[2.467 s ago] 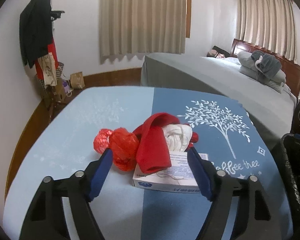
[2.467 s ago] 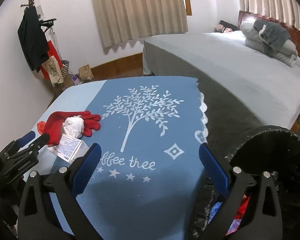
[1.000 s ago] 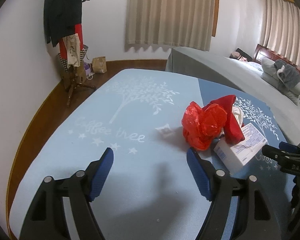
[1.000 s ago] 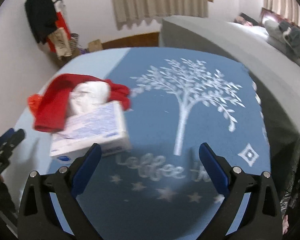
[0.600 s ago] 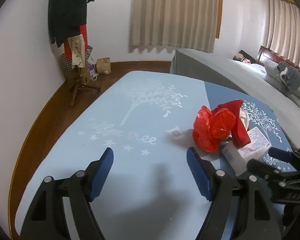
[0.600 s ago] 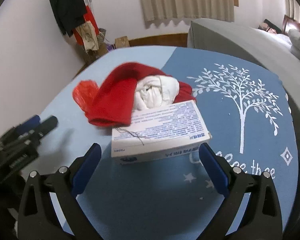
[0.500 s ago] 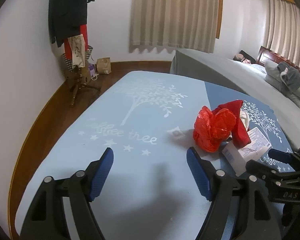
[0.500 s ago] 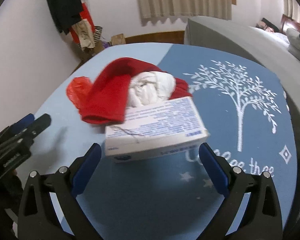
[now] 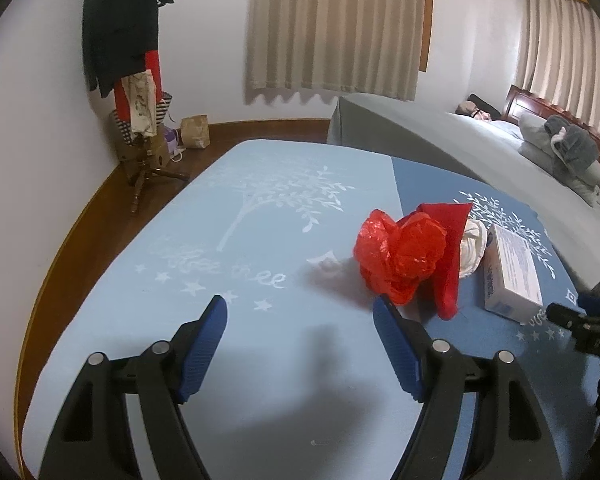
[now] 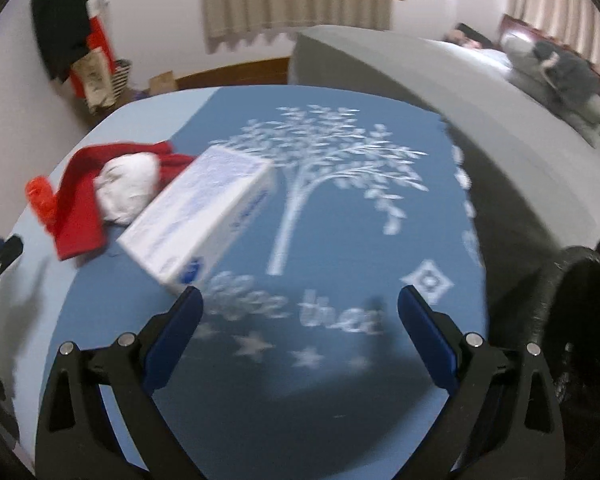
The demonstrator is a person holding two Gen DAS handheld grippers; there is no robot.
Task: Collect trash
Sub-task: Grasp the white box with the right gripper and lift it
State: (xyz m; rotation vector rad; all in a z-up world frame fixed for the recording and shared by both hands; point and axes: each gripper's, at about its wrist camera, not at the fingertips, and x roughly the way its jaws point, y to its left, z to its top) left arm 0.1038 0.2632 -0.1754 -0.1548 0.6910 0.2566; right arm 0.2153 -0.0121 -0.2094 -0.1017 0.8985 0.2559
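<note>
Your left gripper: jaws wide apart, holding nothing, above the light-blue tablecloth.

Your right gripper: jaws spread, nothing held, left fingertip just beside the white box.

Trash on the table: crumpled red plastic bag, red sock, white wad, touching in one pile. Black bin bag sat at the table's right edge.

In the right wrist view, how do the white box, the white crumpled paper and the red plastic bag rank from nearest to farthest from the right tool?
1. White rectangular cardboard box: nearest, just ahead of the right tool's left finger.
2. White crumpled paper ball: behind the box, to the left.
3. Red crumpled plastic bag: farthest, at the far left.
</note>
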